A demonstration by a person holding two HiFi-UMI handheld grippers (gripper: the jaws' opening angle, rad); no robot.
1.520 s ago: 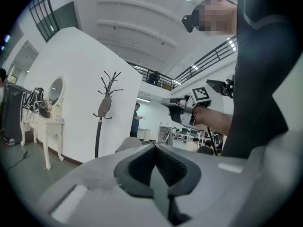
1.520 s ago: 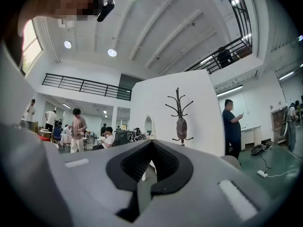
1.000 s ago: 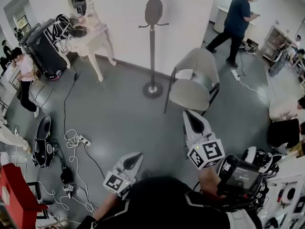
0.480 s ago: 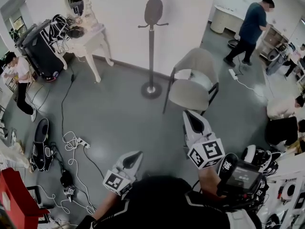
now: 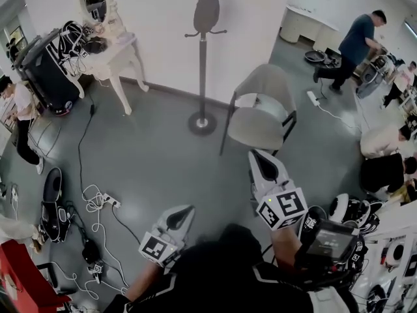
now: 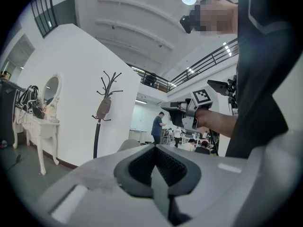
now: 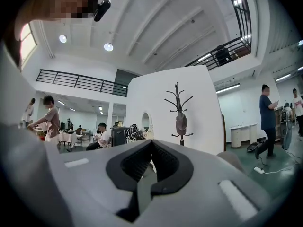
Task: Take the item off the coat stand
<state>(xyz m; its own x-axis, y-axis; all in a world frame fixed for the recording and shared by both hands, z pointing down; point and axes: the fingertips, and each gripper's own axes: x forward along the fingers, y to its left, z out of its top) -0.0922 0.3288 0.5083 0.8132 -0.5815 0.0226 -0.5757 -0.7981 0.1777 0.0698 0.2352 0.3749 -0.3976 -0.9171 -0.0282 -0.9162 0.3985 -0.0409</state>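
A dark coat stand (image 5: 202, 57) rises by the white wall, its round base on the grey floor. A brownish cap (image 5: 206, 13) hangs on it near the top; it shows also in the left gripper view (image 6: 103, 109) and the right gripper view (image 7: 181, 124). My left gripper (image 5: 187, 211) is low at the bottom centre, shut and empty. To its right my right gripper (image 5: 262, 158) is shut too, with nothing in it. Both are far from the stand, across a stretch of floor.
A grey chair (image 5: 260, 109) stands between my right gripper and the stand. A white dressing table (image 5: 111, 51) and a black case (image 5: 42, 67) sit at the left. Cables and a power strip (image 5: 107, 201) lie on the floor. A person (image 5: 352, 47) moves at the far right.
The whole view has shifted slightly as I moved; stand and chair sit a little further left. The person at the far right has walked further right. Both grippers keep their pose.
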